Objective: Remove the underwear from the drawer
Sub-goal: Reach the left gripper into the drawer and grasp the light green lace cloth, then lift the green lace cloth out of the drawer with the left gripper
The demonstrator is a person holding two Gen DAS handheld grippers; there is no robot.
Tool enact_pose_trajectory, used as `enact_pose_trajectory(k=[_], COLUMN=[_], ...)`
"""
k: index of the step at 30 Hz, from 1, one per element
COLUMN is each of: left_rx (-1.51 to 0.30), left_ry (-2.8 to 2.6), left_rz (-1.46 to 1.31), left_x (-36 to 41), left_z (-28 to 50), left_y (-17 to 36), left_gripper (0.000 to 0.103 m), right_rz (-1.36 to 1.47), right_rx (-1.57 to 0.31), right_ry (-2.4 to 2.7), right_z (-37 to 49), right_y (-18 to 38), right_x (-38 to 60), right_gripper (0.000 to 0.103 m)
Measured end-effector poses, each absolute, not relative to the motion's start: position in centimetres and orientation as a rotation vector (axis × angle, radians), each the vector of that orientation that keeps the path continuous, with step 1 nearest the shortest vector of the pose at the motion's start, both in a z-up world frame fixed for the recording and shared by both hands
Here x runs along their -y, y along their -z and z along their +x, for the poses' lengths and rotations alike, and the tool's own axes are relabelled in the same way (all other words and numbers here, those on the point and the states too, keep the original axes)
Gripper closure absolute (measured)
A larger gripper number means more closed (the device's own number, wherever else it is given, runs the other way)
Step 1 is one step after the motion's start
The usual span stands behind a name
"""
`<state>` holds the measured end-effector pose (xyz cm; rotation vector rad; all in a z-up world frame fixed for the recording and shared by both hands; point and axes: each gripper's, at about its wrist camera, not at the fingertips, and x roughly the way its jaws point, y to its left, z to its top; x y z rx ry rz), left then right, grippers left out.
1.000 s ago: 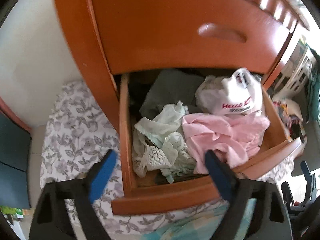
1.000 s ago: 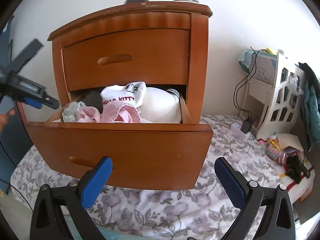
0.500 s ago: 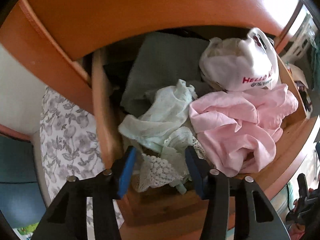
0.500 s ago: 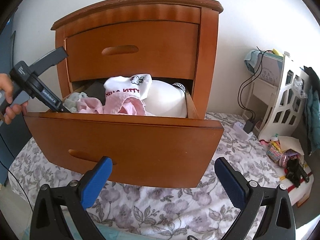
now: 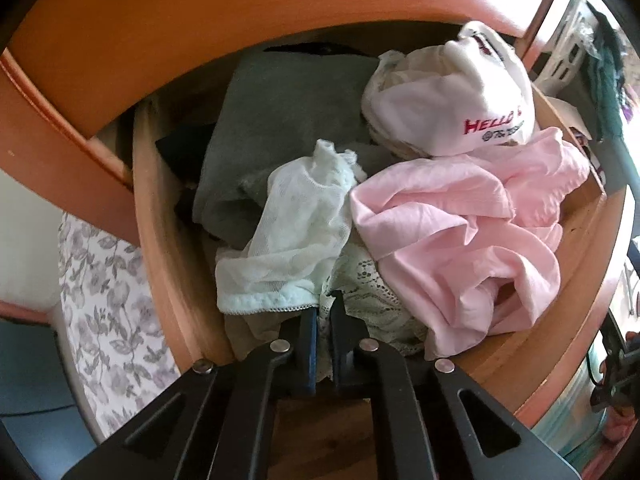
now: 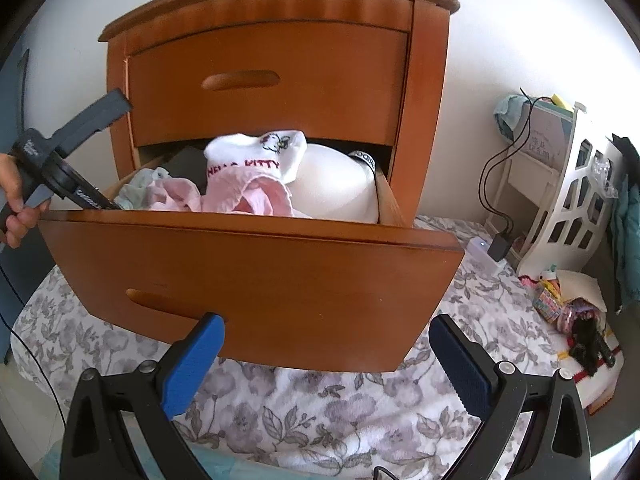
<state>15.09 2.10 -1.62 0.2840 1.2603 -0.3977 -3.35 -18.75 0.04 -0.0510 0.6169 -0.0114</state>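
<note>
Left gripper (image 5: 325,308): black two-finger tool at the bottom centre of the left wrist view, jaws pinched together on the pale green lace underwear (image 5: 370,300), a strip of lace caught between the fingers (image 5: 308,344).
Left gripper from outside: in the right wrist view it enters from the left edge, held by a hand (image 6: 14,204), its tip dipped behind the drawer front.
Pale green lace underwear: near corner of the open lower wooden drawer (image 5: 168,280), partly under a sheer mint mesh garment (image 5: 292,240).
Neighbours: crumpled pink cotton garment (image 5: 460,240) touching it on the right; grey folded cloth (image 5: 280,120) above; white cloth with red lettering (image 5: 460,112) at the upper right.
Right gripper (image 6: 324,364): blue-padded fingers spread wide at the bottom of its own view, nothing between them, in front of the drawer front (image 6: 248,280).
Surroundings: orange-brown wooden nightstand (image 6: 280,52), floral grey-and-white bedspread (image 6: 340,412) beneath.
</note>
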Motion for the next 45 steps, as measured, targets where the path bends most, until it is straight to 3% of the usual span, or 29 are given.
enact_pose_trajectory(k=[15,45], left_rx=[-1.138,-0.766], left_ry=[0.500,0.549], left_rz=[0.144,-0.082], left_x=[-4.7,-7.5], left_z=[15.8,15.2], left_y=[0.4,-11.3], left_gripper=[0.100,0.100], right_rz=[-0.022,0.012], right_rx=[-0.718,-0.766], right_ry=[0.031,0.037], right_z=[-1.3,-0.4], right_y=[1.8,2.6], right_x=[19.2,20.0], right_gripper=[0.000,0.000])
